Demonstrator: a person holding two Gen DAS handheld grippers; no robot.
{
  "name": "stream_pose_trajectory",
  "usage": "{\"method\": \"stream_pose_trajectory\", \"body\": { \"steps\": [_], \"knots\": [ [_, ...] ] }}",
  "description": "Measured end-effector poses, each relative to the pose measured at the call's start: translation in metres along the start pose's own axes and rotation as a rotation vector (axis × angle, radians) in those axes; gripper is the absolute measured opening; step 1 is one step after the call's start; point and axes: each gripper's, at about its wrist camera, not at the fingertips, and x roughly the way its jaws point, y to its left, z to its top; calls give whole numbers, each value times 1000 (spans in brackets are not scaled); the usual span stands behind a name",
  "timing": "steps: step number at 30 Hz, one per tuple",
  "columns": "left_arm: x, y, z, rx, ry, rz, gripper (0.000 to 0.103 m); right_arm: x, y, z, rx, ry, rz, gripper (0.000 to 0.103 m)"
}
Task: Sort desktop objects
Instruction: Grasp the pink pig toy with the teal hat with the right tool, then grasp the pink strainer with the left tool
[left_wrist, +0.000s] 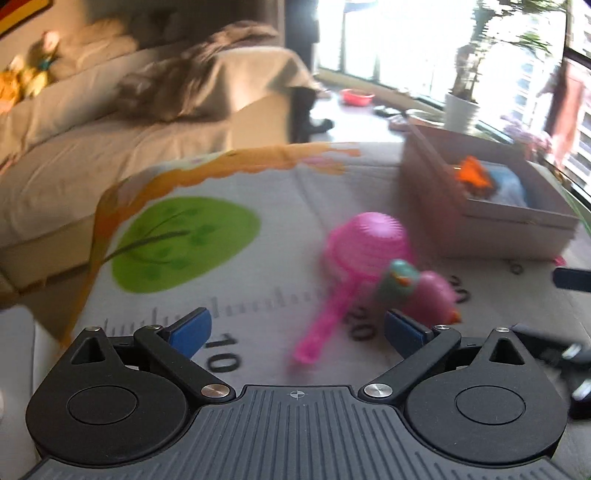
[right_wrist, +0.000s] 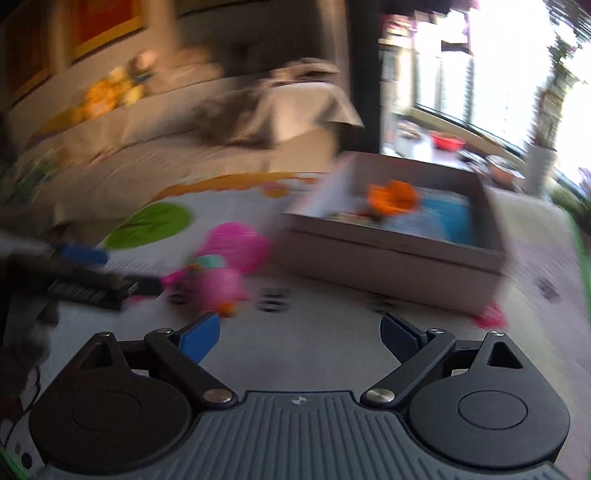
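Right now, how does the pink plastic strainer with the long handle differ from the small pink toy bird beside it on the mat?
The pink plastic strainer lies bowl-down with a long handle stretching toward the camera; the small pink toy bird is rounded with no handle. The strainer is one pink colour and clearly larger; the bird carries a teal part and an orange beak. Both rest on the printed play mat, outside the cardboard box, untouched by either claw.

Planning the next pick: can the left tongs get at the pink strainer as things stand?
Probably yes. The left tongs are open and empty, and the pink strainer lies just ahead on the mat, its handle toward them; the bird toy beside it crowds the right.
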Motion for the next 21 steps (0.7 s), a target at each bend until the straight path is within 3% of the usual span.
{"method": "stream_pose_trajectory", "body": {
  "steps": [4, 7, 9, 15, 21],
  "knots": [
    [1, 10, 0, -9, 13, 21, 102, 33, 29, 13, -98, 32, 44, 82],
    [3, 15, -3, -15, 14, 20, 102, 52, 43, 18, -162, 32, 34, 67],
    [6, 16, -2, -17, 14, 18, 102, 59, 48, 19, -190, 49, 36, 50],
    [10, 15, -7, 2, 24, -20, 102, 37, 17, 16, -96, 54, -7, 44],
    [18, -12, -12, 85, 8, -124, 102, -1, -47, -9, 72, 79, -188, 44]
  ]
}}
